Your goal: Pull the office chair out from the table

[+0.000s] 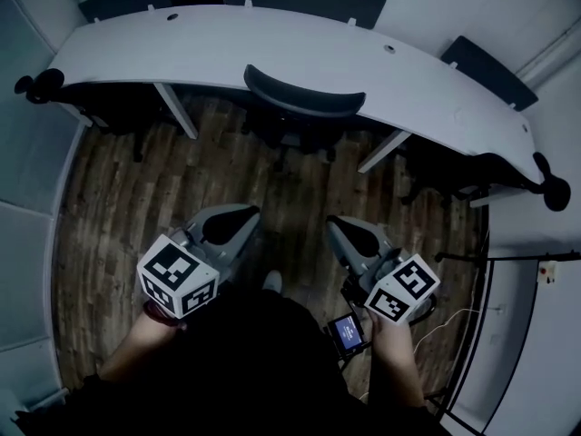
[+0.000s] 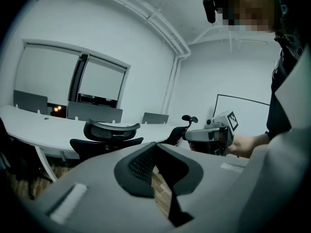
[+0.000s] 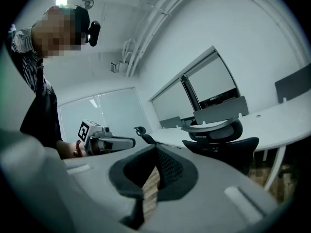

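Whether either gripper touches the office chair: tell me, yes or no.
No: both the left gripper and right gripper hang over the floor, apart from the office chair at the table.

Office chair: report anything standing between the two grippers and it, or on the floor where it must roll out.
Nothing visible. Only bare wooden floor lies between the left gripper, the right gripper and the office chair tucked under the table. Both jaws are shut and empty.
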A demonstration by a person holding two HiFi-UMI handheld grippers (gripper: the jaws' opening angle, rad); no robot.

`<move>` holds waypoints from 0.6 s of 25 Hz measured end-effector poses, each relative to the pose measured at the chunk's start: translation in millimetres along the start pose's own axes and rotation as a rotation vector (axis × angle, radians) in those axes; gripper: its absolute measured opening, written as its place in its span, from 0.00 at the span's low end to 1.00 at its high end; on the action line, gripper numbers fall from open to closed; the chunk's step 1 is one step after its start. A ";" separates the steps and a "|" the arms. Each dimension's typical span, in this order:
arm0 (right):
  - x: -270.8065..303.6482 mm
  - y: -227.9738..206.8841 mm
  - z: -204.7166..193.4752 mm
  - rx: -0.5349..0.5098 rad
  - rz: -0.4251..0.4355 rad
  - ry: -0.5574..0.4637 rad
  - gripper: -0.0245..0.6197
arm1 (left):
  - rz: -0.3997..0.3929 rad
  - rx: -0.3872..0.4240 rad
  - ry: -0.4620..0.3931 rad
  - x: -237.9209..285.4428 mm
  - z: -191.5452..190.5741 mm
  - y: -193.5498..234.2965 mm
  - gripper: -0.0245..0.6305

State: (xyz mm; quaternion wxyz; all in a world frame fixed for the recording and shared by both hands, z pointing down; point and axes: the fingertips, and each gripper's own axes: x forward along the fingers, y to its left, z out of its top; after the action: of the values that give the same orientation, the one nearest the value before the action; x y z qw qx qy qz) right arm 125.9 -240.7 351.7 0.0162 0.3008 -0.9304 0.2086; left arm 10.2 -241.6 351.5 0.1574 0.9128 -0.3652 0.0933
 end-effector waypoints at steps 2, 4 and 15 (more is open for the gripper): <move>-0.2 -4.4 0.2 0.004 0.002 0.002 0.04 | -0.011 -0.004 0.005 6.9 -0.4 -2.5 0.04; 0.1 -13.1 3.3 0.010 -0.010 0.004 0.04 | -0.027 -0.003 0.009 14.9 2.3 -2.0 0.04; 44.0 -60.1 54.1 -0.044 -0.126 -0.029 0.04 | -0.156 0.026 -0.035 66.7 42.3 58.6 0.04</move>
State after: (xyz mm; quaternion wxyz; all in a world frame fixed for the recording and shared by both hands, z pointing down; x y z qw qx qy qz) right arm 129.2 -330.5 332.0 0.0222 0.3615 -0.9141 0.1822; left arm 19.5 -339.1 343.9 0.1459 0.9420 -0.2943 0.0696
